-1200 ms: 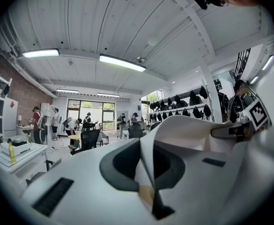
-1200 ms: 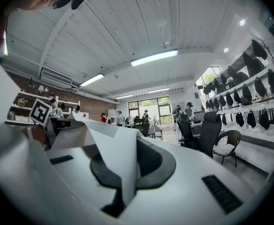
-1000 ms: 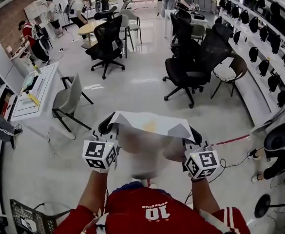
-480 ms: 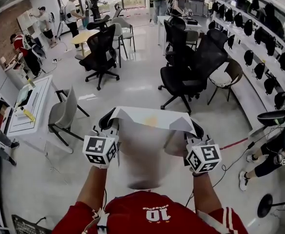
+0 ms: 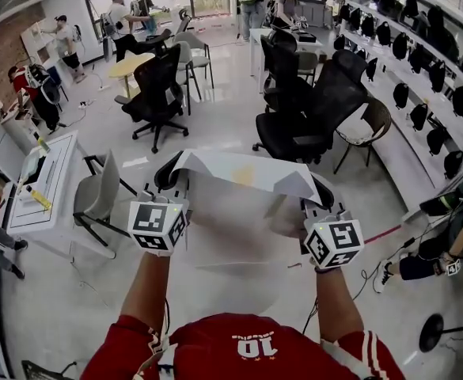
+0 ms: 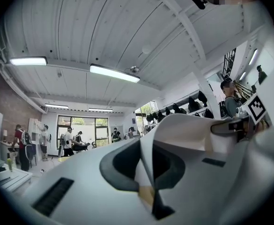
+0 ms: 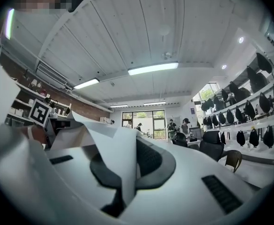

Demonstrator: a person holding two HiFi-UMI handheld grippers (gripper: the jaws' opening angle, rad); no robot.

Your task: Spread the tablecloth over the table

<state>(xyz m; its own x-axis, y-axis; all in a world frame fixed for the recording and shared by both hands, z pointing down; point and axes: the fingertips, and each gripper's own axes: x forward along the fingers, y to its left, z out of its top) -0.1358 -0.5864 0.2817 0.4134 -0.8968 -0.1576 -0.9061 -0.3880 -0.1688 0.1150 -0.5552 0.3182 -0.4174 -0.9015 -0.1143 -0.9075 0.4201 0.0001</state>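
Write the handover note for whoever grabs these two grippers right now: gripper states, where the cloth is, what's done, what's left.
Left gripper: shut on the tablecloth, pinching one end of its top edge.
Right gripper: shut on the other end of that edge.
Tablecloth: held up in the air in front of the person, top edge stretched between the grippers, the rest hanging down above the floor.
Done: tablecloth gripped at both ends and opened out.
Left: bring it over the table, lay it flat, let go. The head view shows no table under it, so spreading has not begun.
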